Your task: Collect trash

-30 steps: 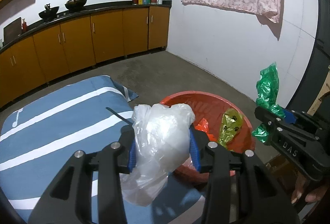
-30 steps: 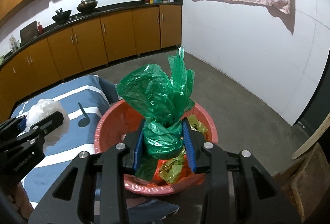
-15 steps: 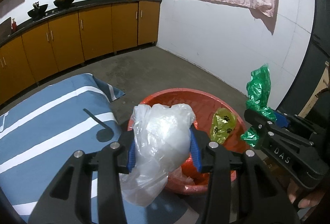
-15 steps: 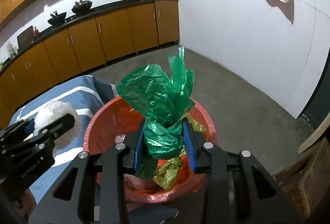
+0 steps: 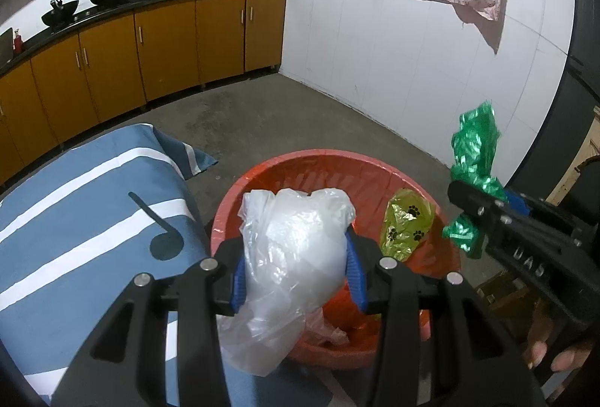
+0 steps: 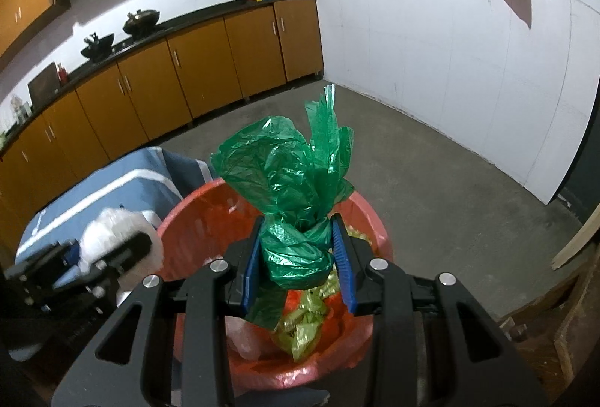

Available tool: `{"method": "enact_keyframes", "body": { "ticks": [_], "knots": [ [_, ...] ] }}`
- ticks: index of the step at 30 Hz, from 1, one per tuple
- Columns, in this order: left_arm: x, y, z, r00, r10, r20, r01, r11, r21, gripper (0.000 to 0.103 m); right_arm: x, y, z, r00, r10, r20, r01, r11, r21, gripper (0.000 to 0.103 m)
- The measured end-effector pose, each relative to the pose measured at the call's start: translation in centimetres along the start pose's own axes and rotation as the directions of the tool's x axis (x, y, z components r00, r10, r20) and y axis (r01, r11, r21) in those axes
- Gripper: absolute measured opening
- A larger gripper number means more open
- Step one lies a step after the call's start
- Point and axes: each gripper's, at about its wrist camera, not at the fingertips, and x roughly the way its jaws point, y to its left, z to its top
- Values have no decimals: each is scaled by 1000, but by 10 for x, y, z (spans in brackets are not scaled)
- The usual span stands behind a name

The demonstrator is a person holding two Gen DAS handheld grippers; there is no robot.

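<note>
The left gripper (image 5: pixel 295 266) has its jaws clenched on a crumpled clear plastic bag (image 5: pixel 290 257), set fairly wide apart because the bag bulges between the blue pads; the bag's loose tail hangs below them. This bag is held over the near left rim of the red basin (image 5: pixel 240 199), which stands on the concrete floor.

The right gripper (image 6: pixel 297 259) grips a knotted green plastic bag (image 6: pixel 288 182) at its lower knot, jaws narrowed onto it, the upper part fanning out above the pads. It is above the basin, toward the near right side. In the left wrist view the right gripper (image 5: pixel 483 216) shows just beyond the basin's right rim.

Inside the basin lie a yellow-green wrapper with black paw prints (image 5: pixel 407 229) against the right wall, and some pale plastic at the bottom. A blue-and-white striped cloth (image 5: pixel 86 201) lies just left of the basin.
</note>
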Motion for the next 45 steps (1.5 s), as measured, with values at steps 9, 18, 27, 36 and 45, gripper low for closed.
{"method": "enact_keyframes", "body": {
  "ticks": [9, 18, 27, 36, 45],
  "knots": [
    [17, 4, 4, 999, -32, -19, 32, 999, -25, 62, 8, -15, 18, 992, 127, 15, -128, 985, 114, 49],
    [6, 28, -6, 1000, 21, -22, -22, 997, -71, 78, -17, -22, 11, 995, 74, 69, -83, 987, 138, 84],
    [-81, 49, -25, 980, 158, 123, -149, 986, -78, 98, -86, -13, -15, 979, -32, 201, 20, 998, 63, 100],
    [-177, 52, -66, 923, 312, 225, -295, 950, -105, 99, -146, 26, -59, 961, -45, 273, 54, 998, -27, 100],
    [-249, 60, -117, 875, 406, 263, -373, 913, -166, 99, -184, 67, -106, 960, -36, 276, 66, 993, -101, 101]
  ]
}}
